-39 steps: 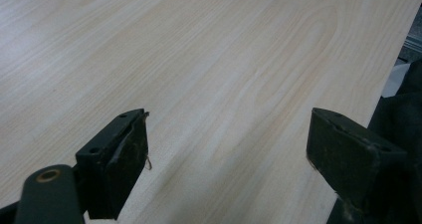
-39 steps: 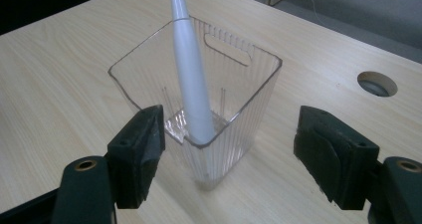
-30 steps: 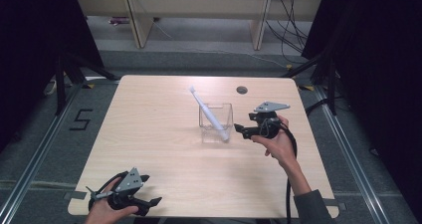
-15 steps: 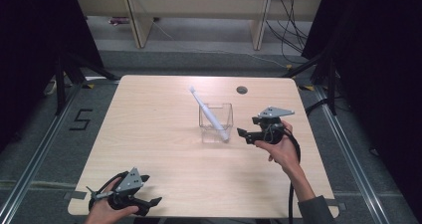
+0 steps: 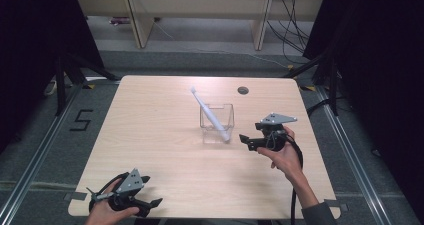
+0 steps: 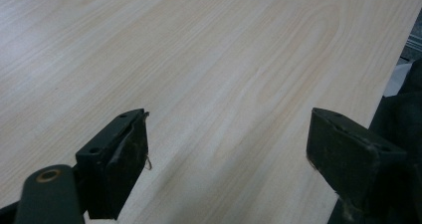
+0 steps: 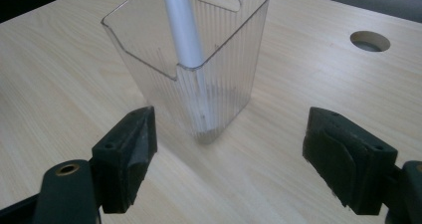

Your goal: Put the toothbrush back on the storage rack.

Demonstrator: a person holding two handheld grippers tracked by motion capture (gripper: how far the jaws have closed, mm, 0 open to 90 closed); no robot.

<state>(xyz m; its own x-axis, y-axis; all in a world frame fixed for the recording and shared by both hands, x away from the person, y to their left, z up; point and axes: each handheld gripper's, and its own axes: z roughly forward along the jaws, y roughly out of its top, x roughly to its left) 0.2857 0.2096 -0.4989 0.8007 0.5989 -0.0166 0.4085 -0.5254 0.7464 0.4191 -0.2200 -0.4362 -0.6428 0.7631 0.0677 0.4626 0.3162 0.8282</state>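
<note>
At the centre of the high view, a white toothbrush leans in a clear ribbed plastic holder on the table. The right gripper, just right of the holder, has been opening its jaws; nothing sits between them. The left gripper, lower left, stands apart. A "5" marks the floor.

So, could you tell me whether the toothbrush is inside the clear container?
Inside: the toothbrush leans in the clear container, its upper end sticking out over the rim.

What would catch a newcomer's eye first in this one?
A clear ribbed plastic container stands mid-table with a white toothbrush leaning out of it. The right gripper sits just beside it, jaws wide open and empty. The left gripper rests open at the table's near edge.
</note>
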